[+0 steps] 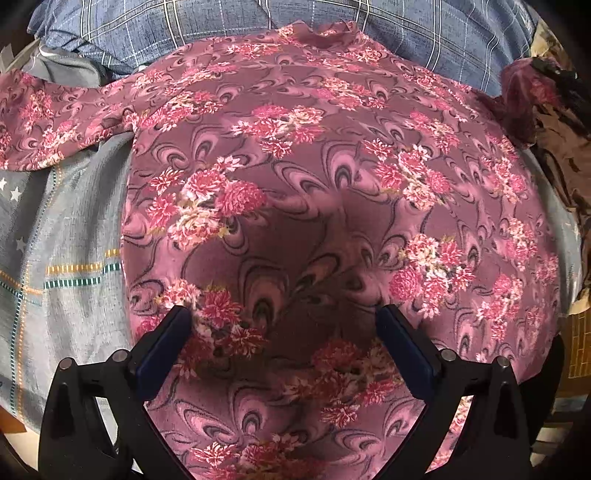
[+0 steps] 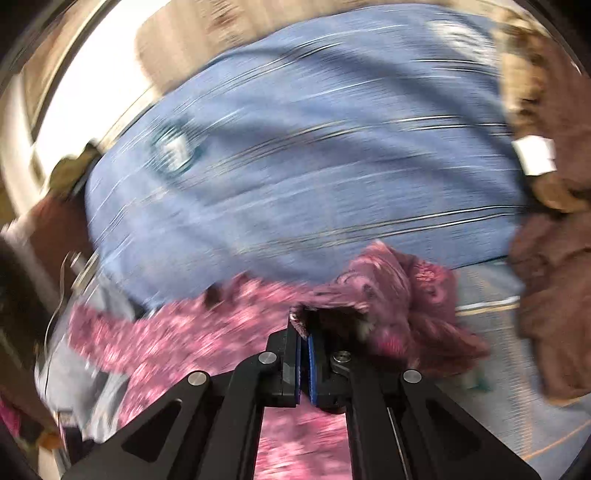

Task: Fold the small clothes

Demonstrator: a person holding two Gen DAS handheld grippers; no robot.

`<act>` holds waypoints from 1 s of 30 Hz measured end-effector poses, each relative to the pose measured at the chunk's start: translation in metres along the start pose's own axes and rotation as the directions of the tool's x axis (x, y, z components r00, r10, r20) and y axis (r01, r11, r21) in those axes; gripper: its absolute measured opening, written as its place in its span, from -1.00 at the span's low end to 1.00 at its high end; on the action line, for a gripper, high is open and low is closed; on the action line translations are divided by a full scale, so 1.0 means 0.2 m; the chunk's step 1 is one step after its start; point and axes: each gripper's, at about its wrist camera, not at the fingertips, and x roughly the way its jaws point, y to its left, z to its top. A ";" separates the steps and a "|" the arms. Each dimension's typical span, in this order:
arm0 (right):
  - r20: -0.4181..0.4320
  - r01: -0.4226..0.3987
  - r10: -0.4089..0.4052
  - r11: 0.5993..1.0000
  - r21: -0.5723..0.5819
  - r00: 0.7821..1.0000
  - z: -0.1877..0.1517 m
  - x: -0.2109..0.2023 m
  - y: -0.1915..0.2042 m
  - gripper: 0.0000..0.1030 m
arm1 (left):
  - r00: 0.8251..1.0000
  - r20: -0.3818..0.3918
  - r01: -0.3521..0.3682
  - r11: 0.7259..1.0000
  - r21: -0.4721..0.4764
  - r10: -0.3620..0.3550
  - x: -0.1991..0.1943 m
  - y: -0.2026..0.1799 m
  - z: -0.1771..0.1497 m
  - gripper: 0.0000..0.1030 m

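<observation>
Left wrist view: one floral garment (image 1: pixel 288 177), mauve with pink flower clusters, spread flat across most of the frame. One left claw (image 1: pixel 283 317), spread wide, both blue-padded fingers (image 1: pixel 162 347) above the fabric near its lower part; whether the tips touch the cloth I cannot tell, nothing pinched between them. One sleeve of the garment runs out to the left. Under it a grey bedsheet (image 1: pixel 66 258) with stars and dashed orange and teal lines; behind it one blue plaid cover (image 1: pixel 192 26). One brown patterned cloth (image 1: pixel 557 147) at the right edge, touching the garment's far right corner. The garment's left edge lies straight on the grey sheet, with bare sheet beside it on that side; the right side is crowded by the brown cloth.

Right wrist view, heavy motion blur: one right claw (image 2: pixel 304 334) pressed together, pinching a bunched fold of the floral garment (image 2: pixel 391 295) at its tips; the rest of the fabric trails down to the left below the claw. Blue plaid cover (image 2: pixel 295 147) fills the background, brown cloth (image 2: pixel 554 258) on the right with a white tag (image 2: pixel 533 154). Bright wall or window upper left, too blurred to tell.
</observation>
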 end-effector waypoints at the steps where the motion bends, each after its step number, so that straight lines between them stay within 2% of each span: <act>1: -0.013 -0.015 0.015 1.000 -0.014 1.000 -0.02 0.03 0.07 -0.96 | 1.000 -0.002 0.017 1.000 -0.010 -0.017 -0.01 0.01 0.00 0.97; 6: -0.101 -0.082 0.072 0.992 -0.099 0.992 -0.25 0.12 0.33 -0.95 | 0.997 -0.007 0.076 0.996 -0.041 -0.077 -0.04 0.06 -0.01 0.97; 14: -0.220 -0.154 0.100 0.958 -0.243 0.970 -0.66 0.14 0.67 -0.95 | 0.995 -0.001 0.104 0.992 -0.072 -0.105 -0.08 0.13 -0.01 0.97; 23: -0.300 -0.234 0.157 0.942 -0.240 0.941 -0.91 0.12 0.86 -0.95 | 0.995 0.035 0.092 0.990 -0.105 -0.089 -0.16 0.23 -0.04 0.97; 25: -0.342 -0.260 0.178 0.943 -0.210 0.923 -0.97 0.15 0.87 -0.93 | 0.995 0.038 0.097 0.988 -0.116 -0.093 -0.17 0.25 -0.04 0.97; 28: -0.429 -0.320 0.225 0.933 -0.162 0.875 -1.07 0.18 0.88 -0.83 | 0.992 0.040 0.128 0.982 -0.136 -0.123 -0.18 0.24 -0.01 0.97; 30: -0.458 -0.335 0.237 0.931 -0.143 0.857 -1.11 0.16 0.89 -0.79 | 0.990 0.044 0.140 0.981 -0.137 -0.135 -0.20 0.22 0.02 0.97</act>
